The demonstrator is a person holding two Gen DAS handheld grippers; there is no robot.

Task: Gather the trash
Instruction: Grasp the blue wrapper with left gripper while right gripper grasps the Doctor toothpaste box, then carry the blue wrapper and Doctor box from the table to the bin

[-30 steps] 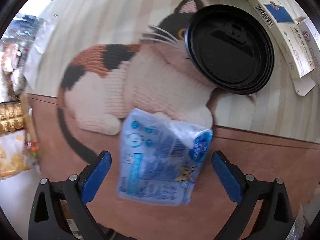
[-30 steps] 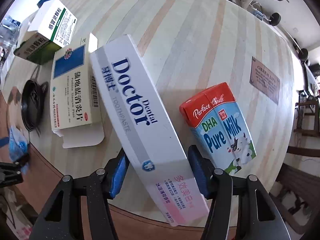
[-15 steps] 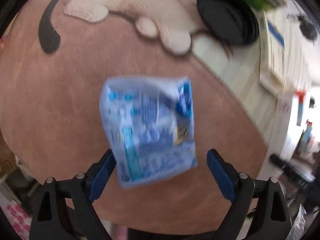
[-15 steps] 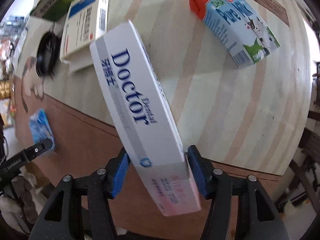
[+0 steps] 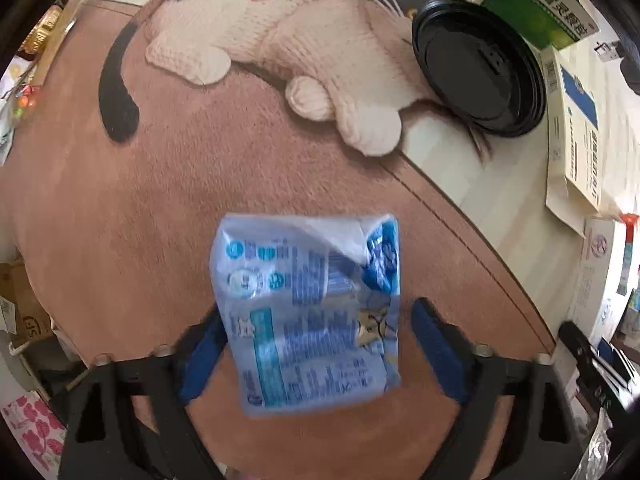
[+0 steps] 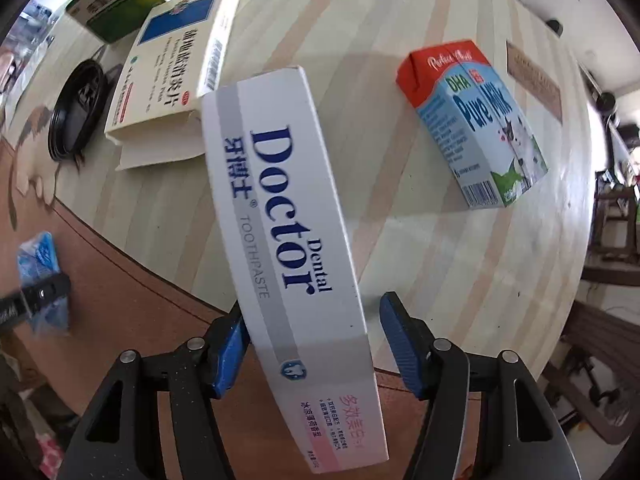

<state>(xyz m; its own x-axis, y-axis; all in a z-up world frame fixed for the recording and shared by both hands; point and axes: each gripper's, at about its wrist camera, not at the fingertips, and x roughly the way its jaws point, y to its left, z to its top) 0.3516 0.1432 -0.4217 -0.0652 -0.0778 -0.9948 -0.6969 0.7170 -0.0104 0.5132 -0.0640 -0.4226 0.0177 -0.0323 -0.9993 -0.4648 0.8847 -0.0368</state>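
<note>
Round table with pale striped wood top (image 6: 400, 20) and brown rim lies below both grippers. Right gripper (image 6: 312, 344): long white "Doctor" toothpaste carton (image 6: 288, 248) between its closing jaws, left pad touching, right pad just clear. Left gripper (image 5: 316, 352): crumpled blue plastic wrapper (image 5: 312, 312) between closing jaws, a gap at the right pad.

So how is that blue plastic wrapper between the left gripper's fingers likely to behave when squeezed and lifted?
The blue wrapper looks thin and creased, so it will probably crumple rather than resist the closing left gripper. It looks flat and near empty, so likely very light. Its glossy film may slip, so the fingers probably need to pinch fully.
</note>
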